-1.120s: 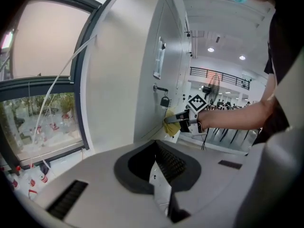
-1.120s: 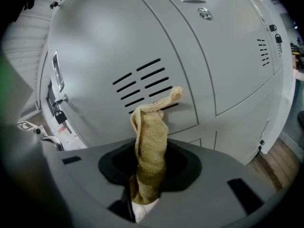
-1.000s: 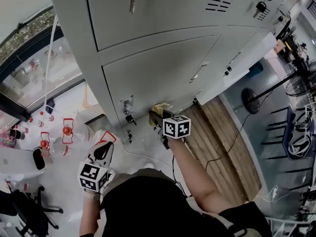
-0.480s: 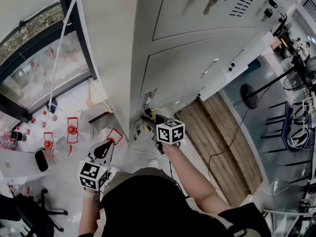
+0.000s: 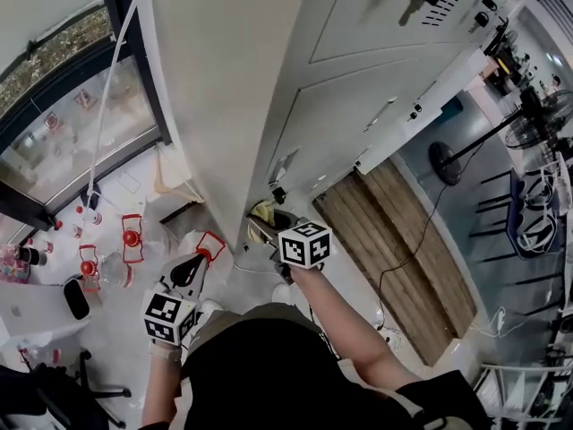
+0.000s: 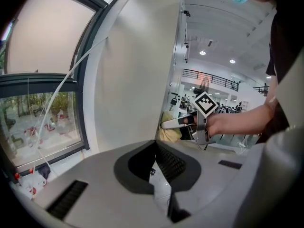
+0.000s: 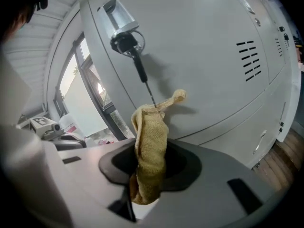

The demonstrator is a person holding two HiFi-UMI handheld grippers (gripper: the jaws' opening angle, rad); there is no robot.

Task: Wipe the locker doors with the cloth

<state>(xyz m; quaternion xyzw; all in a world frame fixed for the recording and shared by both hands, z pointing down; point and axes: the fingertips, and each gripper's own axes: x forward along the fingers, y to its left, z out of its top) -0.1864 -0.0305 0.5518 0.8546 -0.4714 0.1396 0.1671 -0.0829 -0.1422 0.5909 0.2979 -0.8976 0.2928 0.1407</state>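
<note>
So the biggest thing is the grey locker [image 5: 224, 88], running from top centre to the middle of the head view, with its doors [image 5: 376, 106] fanning off to the upper right. A window [image 5: 63, 124] sits at the left edge. Lower centre, the right gripper [image 5: 265, 225] is up near the locker's bottom corner, jaws pinching the yellow cloth [image 7: 151, 151]. In its own view the cloth's tip pokes up just under a key [image 7: 141, 72] hanging in a door lock. Can't tell if it touches. The left gripper [image 5: 186, 272] is at the lower left, jaws pressed together on nothing.
</note>
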